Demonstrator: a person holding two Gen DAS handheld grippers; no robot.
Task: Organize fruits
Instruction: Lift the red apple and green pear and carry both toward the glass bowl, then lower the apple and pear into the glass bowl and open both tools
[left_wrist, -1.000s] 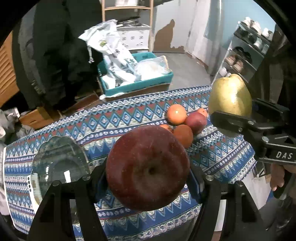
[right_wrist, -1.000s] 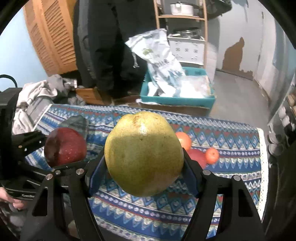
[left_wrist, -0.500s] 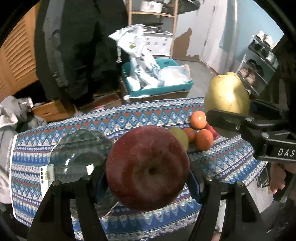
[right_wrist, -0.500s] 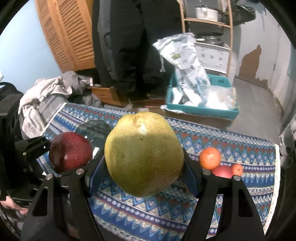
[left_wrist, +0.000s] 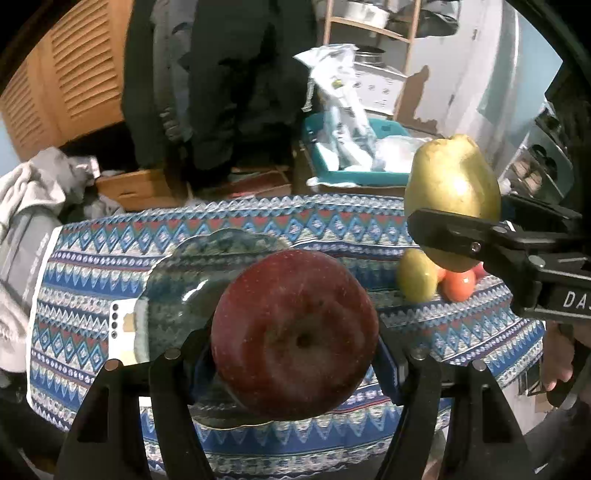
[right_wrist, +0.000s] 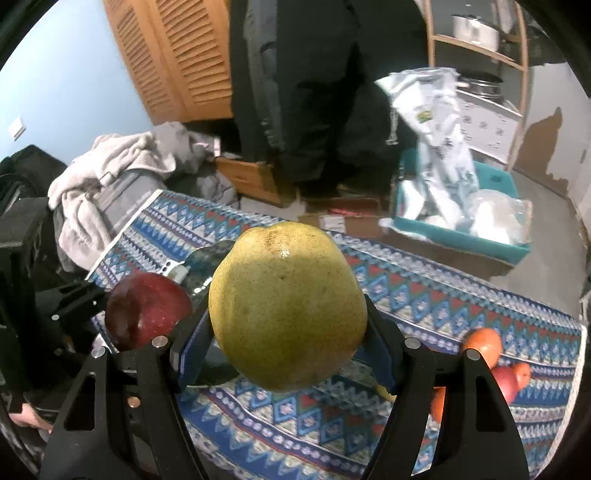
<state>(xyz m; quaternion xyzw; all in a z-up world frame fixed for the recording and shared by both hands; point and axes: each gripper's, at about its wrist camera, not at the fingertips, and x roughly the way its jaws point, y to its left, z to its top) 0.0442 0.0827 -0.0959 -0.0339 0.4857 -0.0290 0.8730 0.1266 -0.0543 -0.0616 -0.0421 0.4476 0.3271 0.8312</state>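
My left gripper (left_wrist: 295, 354) is shut on a dark red apple (left_wrist: 295, 339) and holds it above the near side of a glass plate (left_wrist: 184, 280) on the patterned tablecloth (left_wrist: 92, 280). My right gripper (right_wrist: 284, 332) is shut on a large yellow-green pear (right_wrist: 286, 310), held in the air to the right of the plate. The pear also shows in the left wrist view (left_wrist: 452, 192). The apple also shows in the right wrist view (right_wrist: 146, 310). A second pear (left_wrist: 417, 273) and some oranges (left_wrist: 458, 284) lie on the cloth at the right.
A white phone (left_wrist: 123, 328) lies by the plate's left rim. Beyond the table stand a teal bin (right_wrist: 461, 236) with plastic bags, a person in dark clothes (right_wrist: 314, 92), a grey cloth pile (right_wrist: 110, 177) and wooden louvred doors (right_wrist: 177, 55).
Both grippers have swung left with their fruit. The glass plate now lies under the apple, and the fruit pile has slid to the right of both views.
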